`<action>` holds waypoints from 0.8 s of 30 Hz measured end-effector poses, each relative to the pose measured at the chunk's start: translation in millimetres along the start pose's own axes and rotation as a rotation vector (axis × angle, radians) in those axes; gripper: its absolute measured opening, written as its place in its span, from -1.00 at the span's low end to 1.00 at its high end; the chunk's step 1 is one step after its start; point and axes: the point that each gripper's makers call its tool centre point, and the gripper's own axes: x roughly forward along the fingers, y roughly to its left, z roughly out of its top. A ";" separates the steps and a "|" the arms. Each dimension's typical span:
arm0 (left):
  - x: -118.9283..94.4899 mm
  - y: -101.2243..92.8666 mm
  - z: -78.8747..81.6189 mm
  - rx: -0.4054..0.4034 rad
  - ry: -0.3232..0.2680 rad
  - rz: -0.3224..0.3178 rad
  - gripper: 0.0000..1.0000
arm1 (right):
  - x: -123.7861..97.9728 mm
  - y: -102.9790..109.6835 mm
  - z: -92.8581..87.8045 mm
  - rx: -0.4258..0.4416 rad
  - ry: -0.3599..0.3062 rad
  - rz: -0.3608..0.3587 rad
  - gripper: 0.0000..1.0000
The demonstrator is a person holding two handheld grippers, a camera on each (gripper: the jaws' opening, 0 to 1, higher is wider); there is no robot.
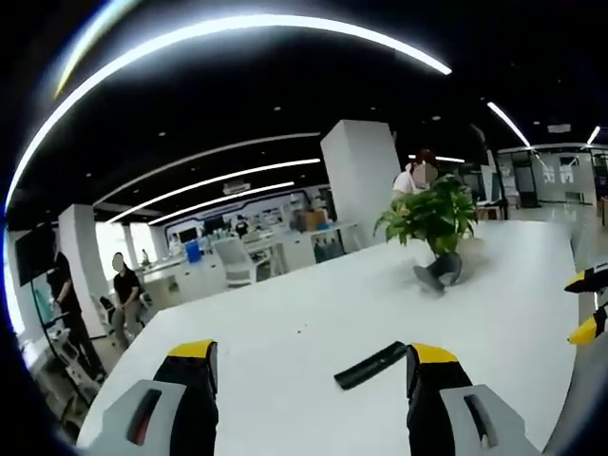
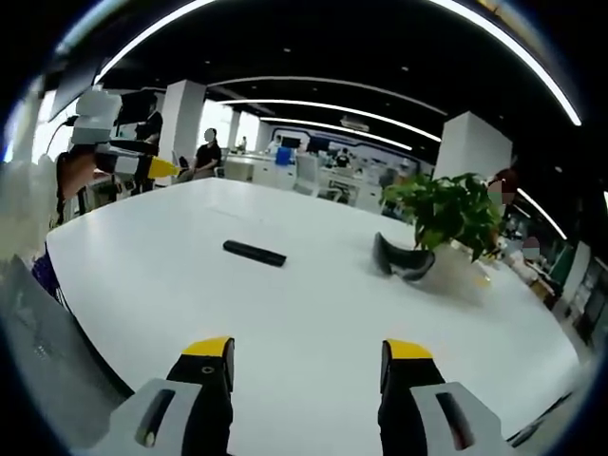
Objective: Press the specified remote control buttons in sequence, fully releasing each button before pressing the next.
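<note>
On smooth white table (image 2: 313, 313), slim black remote (image 2: 254, 253)

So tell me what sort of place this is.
Probably an open-plan office or lab: a large white table bearing a black remote control and a potted plant, rows of desks behind, and long ceiling light strips.

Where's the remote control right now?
The remote control lies flat on the white table, just ahead of the open left gripper, with the potted plant farther back.
</note>
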 end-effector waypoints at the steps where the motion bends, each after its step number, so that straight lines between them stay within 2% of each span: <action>1: 5.9 -0.5 0.0 0.006 0.004 -0.011 0.68 | 0.3 -0.1 -1.2 -0.003 0.005 0.000 0.17; 6: 27.5 -5.7 -3.4 0.033 0.030 -0.057 0.67 | 1.1 0.0 -7.2 0.005 0.034 0.005 0.03; 11: 49.7 -9.4 -1.8 0.033 0.031 -0.096 0.67 | 3.2 4.0 -14.3 -0.011 0.075 0.015 -0.09; 15: 71.9 -12.7 -12.3 0.041 0.072 -0.136 0.66 | 4.6 2.7 -21.1 -0.015 0.114 0.011 -0.23; 19: 88.5 -19.1 -22.5 0.059 0.104 -0.173 0.66 | 4.4 5.5 -22.5 -0.008 0.123 0.026 -0.30; 24: 106.0 -26.5 -33.6 0.088 0.143 -0.209 0.63 | 5.7 10.0 -33.4 0.005 0.186 0.052 -0.59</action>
